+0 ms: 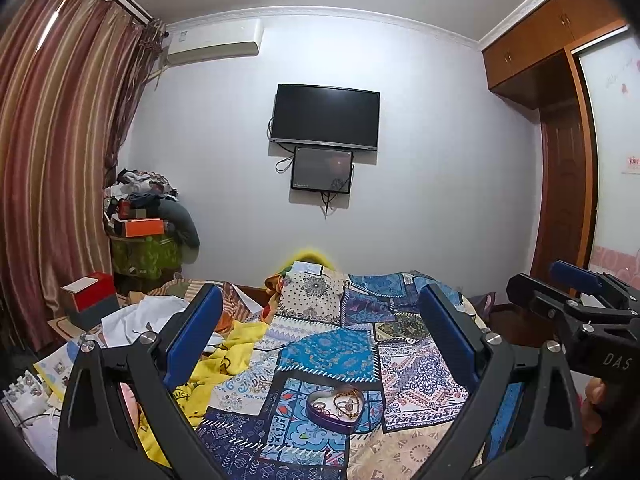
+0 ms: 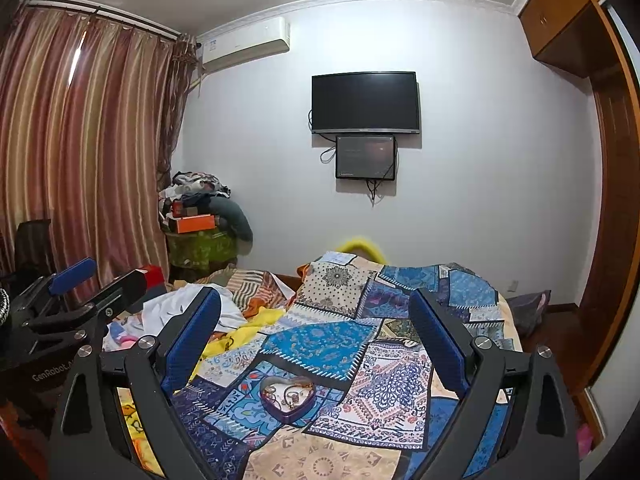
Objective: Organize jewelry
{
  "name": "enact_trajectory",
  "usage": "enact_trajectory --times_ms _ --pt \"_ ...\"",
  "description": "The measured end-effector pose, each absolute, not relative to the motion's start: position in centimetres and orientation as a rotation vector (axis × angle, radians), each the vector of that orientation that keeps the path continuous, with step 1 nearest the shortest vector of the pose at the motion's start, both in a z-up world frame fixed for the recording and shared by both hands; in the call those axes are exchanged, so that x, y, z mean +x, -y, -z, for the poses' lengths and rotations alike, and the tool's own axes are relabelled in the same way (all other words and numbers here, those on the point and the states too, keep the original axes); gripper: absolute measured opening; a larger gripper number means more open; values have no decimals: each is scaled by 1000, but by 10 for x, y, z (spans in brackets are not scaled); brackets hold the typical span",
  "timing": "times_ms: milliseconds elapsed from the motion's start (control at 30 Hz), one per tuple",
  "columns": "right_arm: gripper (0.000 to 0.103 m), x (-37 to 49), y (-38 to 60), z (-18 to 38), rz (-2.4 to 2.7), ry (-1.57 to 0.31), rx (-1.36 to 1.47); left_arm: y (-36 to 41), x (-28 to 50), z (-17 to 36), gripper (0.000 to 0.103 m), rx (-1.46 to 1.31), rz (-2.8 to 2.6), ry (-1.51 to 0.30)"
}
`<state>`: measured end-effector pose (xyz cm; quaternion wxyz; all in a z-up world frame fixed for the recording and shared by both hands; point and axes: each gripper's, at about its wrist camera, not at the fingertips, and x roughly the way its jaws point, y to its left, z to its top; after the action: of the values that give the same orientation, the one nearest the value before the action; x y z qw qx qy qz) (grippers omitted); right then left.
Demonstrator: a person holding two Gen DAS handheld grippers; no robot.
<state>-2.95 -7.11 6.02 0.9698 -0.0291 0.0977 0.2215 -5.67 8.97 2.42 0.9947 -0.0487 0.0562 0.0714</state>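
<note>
Purple heart-shaped jewelry tin [image 1: 336,407] lies on the quilt [image 1: 416,384], between and below both grippers' wide-spread, empty fingers [image 1: 196,336].

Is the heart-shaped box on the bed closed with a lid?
No, the heart-shaped box lies open on the patchwork quilt, and the jewelry inside it is plainly visible.

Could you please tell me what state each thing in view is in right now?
Left tool: open, empty, above the quilt.
Right tool: open, empty, above the quilt.
Heart-shaped box: no lid on, resting on the quilt, jewelry inside.
Jewelry: piled loosely in the box.
Quilt: spread over the bed.
Television: screen dark.
Curtains: drawn shut.
</note>
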Motion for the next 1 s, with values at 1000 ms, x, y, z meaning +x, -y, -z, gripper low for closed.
enact_trajectory --times_ms 1000 --pt "94 -27 74 -61 -456 -221 -35 -86 -48 -21 100 -100 -85 -150"
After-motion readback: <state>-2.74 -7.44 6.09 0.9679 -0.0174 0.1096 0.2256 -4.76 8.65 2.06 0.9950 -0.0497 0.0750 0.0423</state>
